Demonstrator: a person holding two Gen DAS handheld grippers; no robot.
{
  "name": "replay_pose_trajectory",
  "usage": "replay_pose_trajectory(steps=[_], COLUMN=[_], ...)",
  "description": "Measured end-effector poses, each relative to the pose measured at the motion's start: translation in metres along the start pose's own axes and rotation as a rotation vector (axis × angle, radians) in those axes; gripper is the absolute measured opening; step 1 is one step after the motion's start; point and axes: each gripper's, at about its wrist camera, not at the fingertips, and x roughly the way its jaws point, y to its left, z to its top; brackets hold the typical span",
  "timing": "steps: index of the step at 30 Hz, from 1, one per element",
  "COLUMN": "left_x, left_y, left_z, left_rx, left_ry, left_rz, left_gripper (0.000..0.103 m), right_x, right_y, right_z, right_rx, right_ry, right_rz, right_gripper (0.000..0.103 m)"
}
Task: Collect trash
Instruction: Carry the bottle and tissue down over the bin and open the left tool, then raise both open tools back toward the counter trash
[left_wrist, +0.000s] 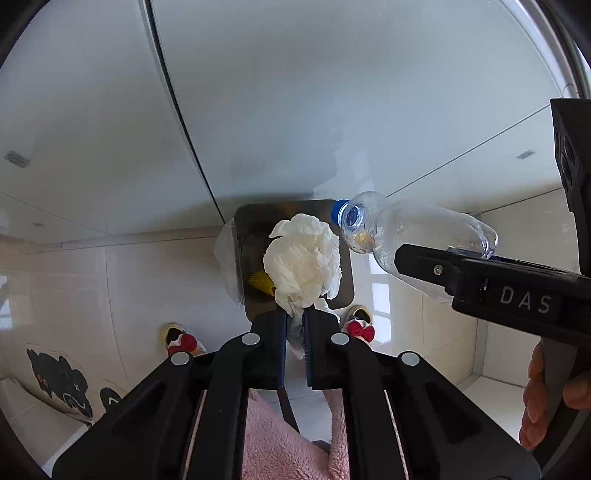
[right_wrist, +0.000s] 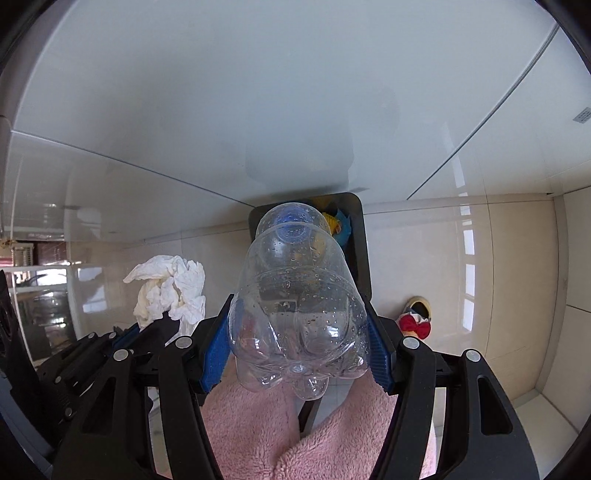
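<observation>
Tiled floor below: left hand-held gripper (left_wrist: 294, 332) pinches tissue (left_wrist: 303, 258), right hand-held gripper (right_wrist: 297, 350) clamps bottle (right_wrist: 295, 295) over bin (right_wrist: 360, 236); I'd expect the bottle to bounce off the rim if released off-center.

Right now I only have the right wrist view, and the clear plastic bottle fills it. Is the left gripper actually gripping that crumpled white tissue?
Observer: Yes. In the left wrist view the left gripper has its fingers shut on the lower end of the crumpled white paper tissue.
Operator: Where is the tissue relative to the dark rectangular bin?
Observer: From that camera it lines up with the opening of the dark rectangular bin and covers much of it.
Operator: And my bottle?
Observer: The clear plastic bottle lies sideways in the right gripper, with its blue cap at the bin's right rim.
</observation>
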Motion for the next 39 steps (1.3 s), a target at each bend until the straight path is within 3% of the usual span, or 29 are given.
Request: replay_pose_trajectory(steps=[9, 12, 14, 19, 23, 29, 33, 39], left_x=[0.022, 0.021, 0.017, 0.008, -0.014, -0.074, -0.121, -0.183], left_y=[0.006, 0.008, -0.001, -0.004, -0.01, -0.012, -0.012, -0.009], left_z=[0.003, 0.006, 0.01, 0.015, 0.019, 0.026, 0.036, 0.058], left_rx=[-0.006, -0.024, -0.023, -0.024, -0.017, 0.003, -0.001, -0.031], left_ry=[0.029, 0.033, 0.028, 0.02, -0.011, -0.106, -0.178, -0.271], left_rz=[0.003, -0.009, -0.002, 0.007, 0.009, 0.02, 0.01, 0.004], left_gripper=[0.008, 0.019, 0.032, 0.047, 0.06, 0.086, 0.09, 0.092], right_x=[0.023, 0.023, 0.018, 0.003, -0.012, -0.067, -0.123, -0.197], right_y=[-0.001, 0.0, 0.007, 0.007, 0.007, 0.006, 0.01, 0.021], right_z=[0.015, 0.015, 0.015, 0.019, 0.02, 0.019, 0.017, 0.025], right_rx=[0.02, 0.019, 0.016, 0.013, 0.01, 0.003, -0.024, -0.059], right_ry=[0.043, 0.043, 0.027, -0.005, -0.021, -0.084, -0.175, -0.305], right_rz=[-0.046, -0.04, -0.033, -0.034, -0.035, -0.007, 0.012, 0.027], right_gripper=[0.064, 0.064, 0.064, 0.074, 0.076, 0.084, 0.095, 0.1])
